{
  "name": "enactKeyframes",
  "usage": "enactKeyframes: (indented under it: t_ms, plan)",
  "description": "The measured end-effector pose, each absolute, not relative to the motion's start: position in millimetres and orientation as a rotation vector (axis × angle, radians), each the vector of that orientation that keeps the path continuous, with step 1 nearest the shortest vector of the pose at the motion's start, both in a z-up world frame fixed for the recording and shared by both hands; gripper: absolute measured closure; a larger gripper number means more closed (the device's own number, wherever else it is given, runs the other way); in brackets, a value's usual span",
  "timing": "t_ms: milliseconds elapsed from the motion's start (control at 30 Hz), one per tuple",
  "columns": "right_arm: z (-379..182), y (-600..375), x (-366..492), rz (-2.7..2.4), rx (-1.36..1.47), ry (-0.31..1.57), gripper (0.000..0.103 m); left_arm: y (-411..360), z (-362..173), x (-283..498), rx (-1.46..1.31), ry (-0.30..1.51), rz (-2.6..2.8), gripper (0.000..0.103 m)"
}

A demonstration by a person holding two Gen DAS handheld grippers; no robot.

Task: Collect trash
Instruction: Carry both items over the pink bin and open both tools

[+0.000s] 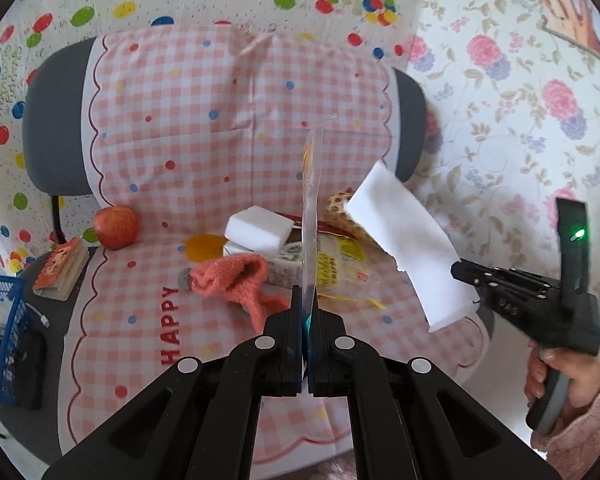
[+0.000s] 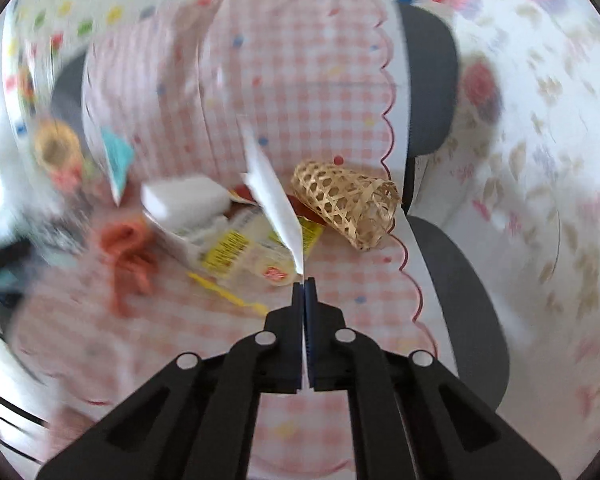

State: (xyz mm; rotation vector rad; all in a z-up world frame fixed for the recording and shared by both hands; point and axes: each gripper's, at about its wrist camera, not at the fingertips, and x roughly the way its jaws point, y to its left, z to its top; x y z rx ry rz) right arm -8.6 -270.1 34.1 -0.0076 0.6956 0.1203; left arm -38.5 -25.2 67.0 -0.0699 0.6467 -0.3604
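Note:
My left gripper (image 1: 307,292) is shut on a clear plastic wrapper (image 1: 313,184), which stands edge-on above the chair seat. To the right, a hand holds my right gripper (image 1: 458,270), shut on the end of a torn white paper strip (image 1: 404,236) lifted over the seat. In the right wrist view the same gripper (image 2: 303,282) pinches the paper strip (image 2: 272,192), seen nearly edge-on. Below both lies a clear wrapper with yellow labels (image 1: 340,260) on the pink checked cloth (image 1: 180,128), also visible as the yellow-labelled wrapper (image 2: 236,246).
On the seat lie white foam blocks (image 1: 260,228), an orange knitted piece (image 1: 236,280), an apple (image 1: 116,226), a woven bamboo basket (image 2: 348,200) and a yellow straw (image 2: 228,294). A small book (image 1: 60,268) and a blue crate (image 1: 0,320) sit at the left.

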Motion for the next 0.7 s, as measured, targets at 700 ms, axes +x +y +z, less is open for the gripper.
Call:
enactKeyframes:
  t_ms: [700]
  plan:
    - [41.5, -298.4, -197.1, 0.017, 0.186, 0.634, 0.102, -101.9, 32.3, -155.5, 0.052, 0.671, -0.561, 0.101]
